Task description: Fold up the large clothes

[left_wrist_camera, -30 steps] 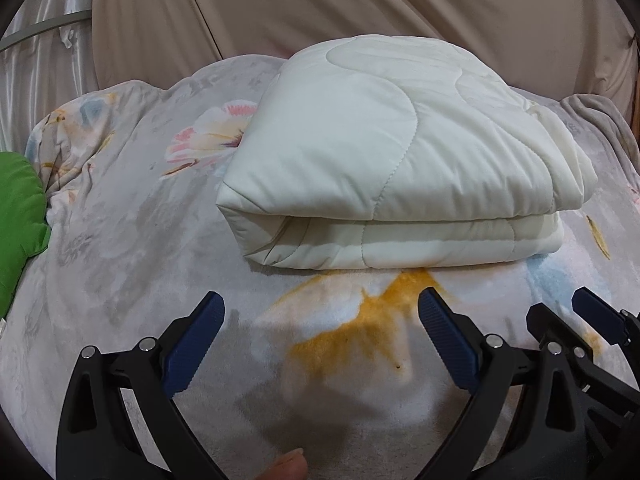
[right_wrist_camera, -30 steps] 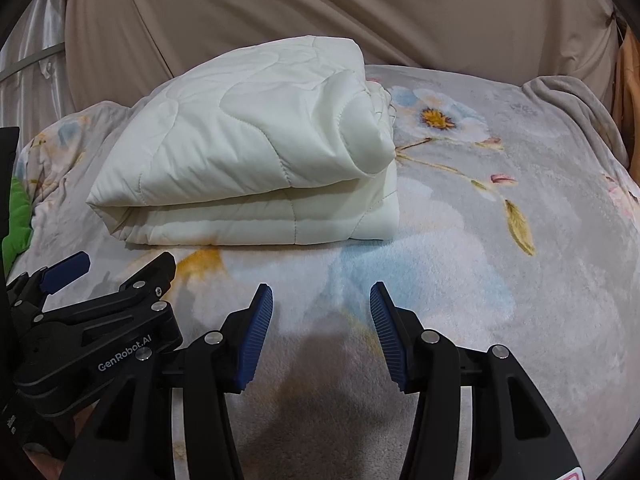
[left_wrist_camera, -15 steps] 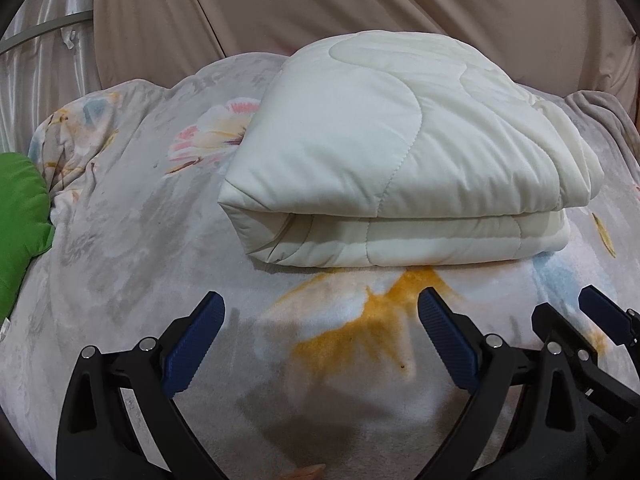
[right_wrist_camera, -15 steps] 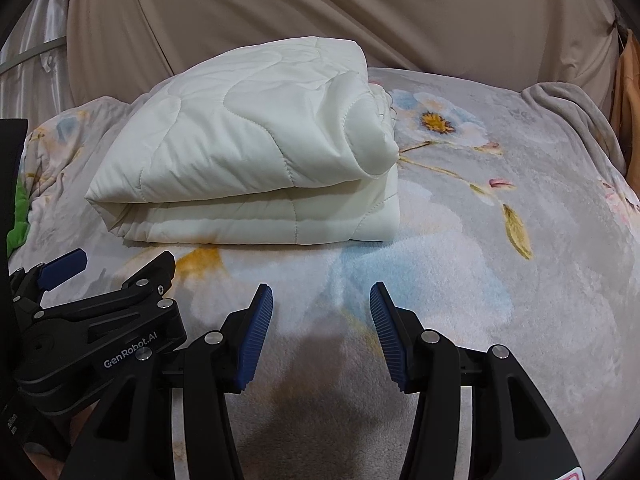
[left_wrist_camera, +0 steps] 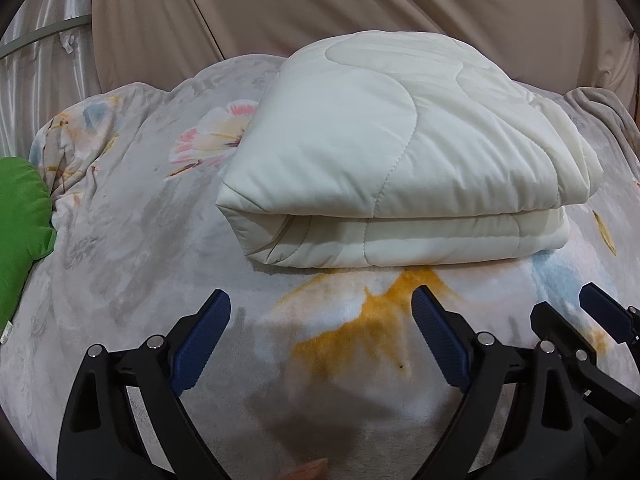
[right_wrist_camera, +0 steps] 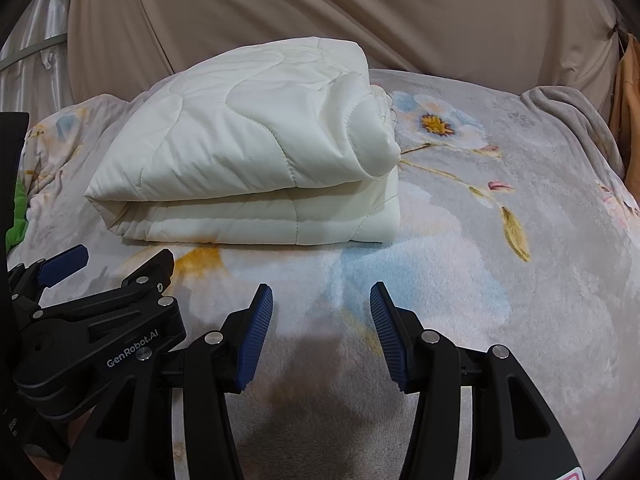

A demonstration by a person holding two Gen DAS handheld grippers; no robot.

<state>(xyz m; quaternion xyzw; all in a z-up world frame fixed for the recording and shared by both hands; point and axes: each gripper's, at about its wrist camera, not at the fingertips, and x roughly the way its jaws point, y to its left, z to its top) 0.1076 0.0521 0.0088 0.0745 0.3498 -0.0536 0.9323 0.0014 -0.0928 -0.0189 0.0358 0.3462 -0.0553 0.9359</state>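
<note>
While hovering side by side, left tongs wide, right tongs narrower, folded quilt ahead.

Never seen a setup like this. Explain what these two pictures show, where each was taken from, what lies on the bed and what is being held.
No robot here: a person holds a pair of tongs in each hand, each with a fisheye camera looking along its fingers. One picture comes from the left tongs, the other from the right tongs; each view also catches the other pair at its edge. On the floral blanket lies a folded cream quilt, with a green cushion at the left. Both tongs are open, short of the quilt, holding nothing.
</note>
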